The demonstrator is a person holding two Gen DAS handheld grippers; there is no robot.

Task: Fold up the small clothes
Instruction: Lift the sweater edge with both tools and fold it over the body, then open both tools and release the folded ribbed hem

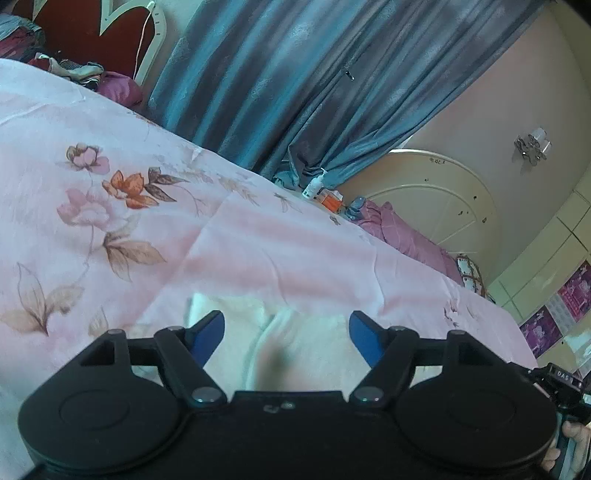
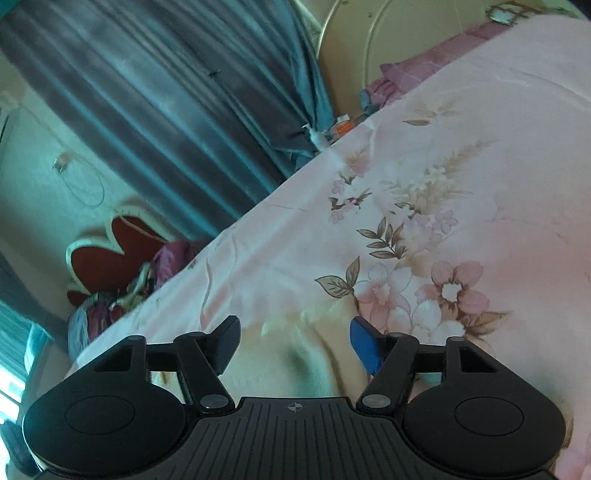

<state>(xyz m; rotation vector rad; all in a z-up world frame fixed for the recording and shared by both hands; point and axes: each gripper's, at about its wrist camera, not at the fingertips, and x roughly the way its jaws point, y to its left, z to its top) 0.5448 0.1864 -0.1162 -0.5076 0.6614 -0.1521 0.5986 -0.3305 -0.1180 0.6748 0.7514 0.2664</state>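
A small white garment (image 1: 295,343) lies on the pink floral bedsheet (image 1: 129,206), right under my left gripper (image 1: 287,325). Its jaws stand wide apart, and the blue pads (image 1: 364,338) touch no cloth. In the right wrist view a pale cream piece of clothing (image 2: 295,354) lies on the same sheet (image 2: 461,206), below my right gripper (image 2: 295,332). That gripper is also open, with nothing pinched between its fingers. Much of each cloth is hidden behind the gripper bodies.
Blue curtains (image 1: 280,85) hang beyond the bed's far edge. A pile of clothes (image 1: 70,70) sits by a red heart-shaped headboard (image 1: 92,33). A purple pillow (image 1: 406,236), a white bottle (image 1: 314,186) and an orange box (image 1: 330,201) lie near a cream headboard (image 1: 436,199). A hand (image 1: 569,443) holds the handle.
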